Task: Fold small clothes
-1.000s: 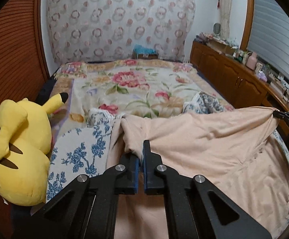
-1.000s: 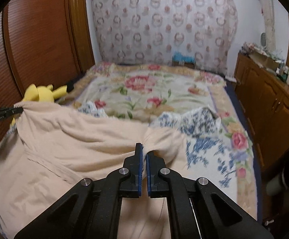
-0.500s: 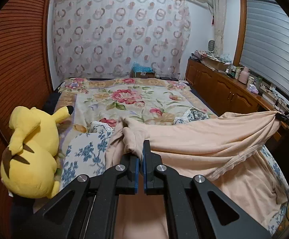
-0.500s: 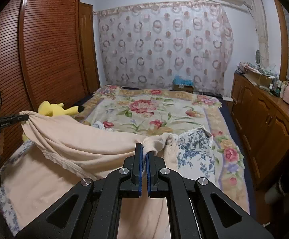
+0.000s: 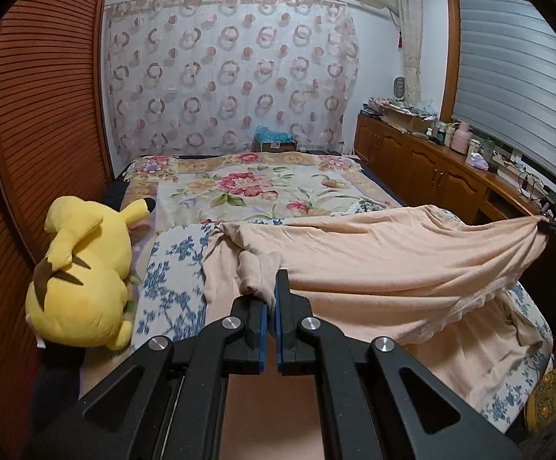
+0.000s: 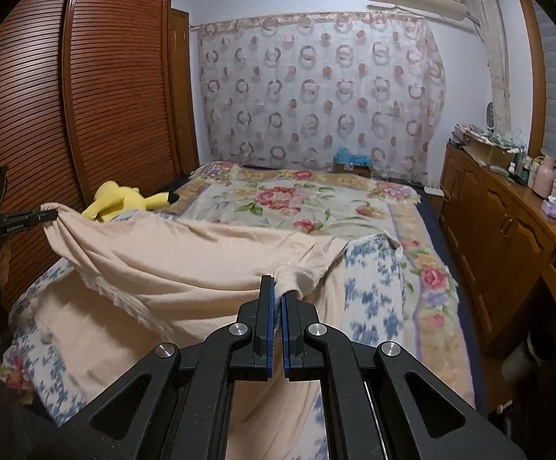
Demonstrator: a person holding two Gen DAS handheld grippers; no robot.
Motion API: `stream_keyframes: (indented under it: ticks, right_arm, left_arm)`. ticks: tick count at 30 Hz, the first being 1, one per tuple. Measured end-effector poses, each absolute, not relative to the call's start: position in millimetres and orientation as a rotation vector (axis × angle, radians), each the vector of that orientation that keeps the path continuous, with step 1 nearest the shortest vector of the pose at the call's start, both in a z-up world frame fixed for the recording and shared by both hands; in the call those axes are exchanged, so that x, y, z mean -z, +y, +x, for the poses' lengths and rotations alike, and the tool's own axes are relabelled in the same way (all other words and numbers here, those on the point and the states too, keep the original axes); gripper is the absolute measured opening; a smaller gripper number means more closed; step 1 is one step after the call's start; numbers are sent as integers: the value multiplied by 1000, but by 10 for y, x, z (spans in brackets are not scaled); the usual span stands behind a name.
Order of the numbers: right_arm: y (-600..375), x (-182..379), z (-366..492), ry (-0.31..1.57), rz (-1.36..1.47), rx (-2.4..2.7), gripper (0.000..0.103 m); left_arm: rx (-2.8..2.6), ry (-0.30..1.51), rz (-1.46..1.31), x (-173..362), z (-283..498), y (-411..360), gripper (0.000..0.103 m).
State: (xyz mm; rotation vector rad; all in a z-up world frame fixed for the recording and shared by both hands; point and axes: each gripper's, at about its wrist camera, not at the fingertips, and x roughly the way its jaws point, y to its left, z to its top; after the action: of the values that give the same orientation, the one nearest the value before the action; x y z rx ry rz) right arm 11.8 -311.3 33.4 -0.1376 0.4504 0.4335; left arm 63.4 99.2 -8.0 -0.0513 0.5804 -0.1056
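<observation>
Above the floral bed (image 5: 262,191), each claw (image 5: 271,287) (image 6: 276,287) grips the peach garment (image 5: 392,268).

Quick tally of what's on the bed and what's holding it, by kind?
Peach garment: 1
Blue-flowered cloth: 1
Yellow plush toy: 1
Tools shut on the garment: 2, left tool, right tool
Total: 5

Left gripper (image 5: 271,287): jaws closed, pinching a bunched corner of the peach garment (image 5: 392,268) at its tips, angled downward. Right gripper (image 6: 276,287): jaws closed on the opposite corner, likewise angled downward. Both held well apart, the cloth stretched between them.
</observation>
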Motion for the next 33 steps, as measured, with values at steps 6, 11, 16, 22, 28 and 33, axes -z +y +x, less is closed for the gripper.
stream_keyframes:
  ticks: [6,11,16,22,28,33]
  right_arm:
    - [-3062,-380,-233,486,-170,-451,3]
    - [-3088,-305,-272,551,-165,-459,3]
    - [-3055,-102,-109,650,-159,-459,3]
    - [-3104,-80,4,704,-179,-416,13]
    - [-3059,-259,-40,663,-202,-394,48]
    - [-2877,-273,16,629,-244,-382,50]
  left_arm:
    - [103,611,-54,171,393,1052,3]
    - [94,673,-46,441,357,1101,3]
    - [72,752,-14,768,349,1101,7]
    - [78,766,-39,846,225,1138,36]
    - [87,781,-57,896,236,1185,54]
    - [76,816,-59,1024,273,1193,62]
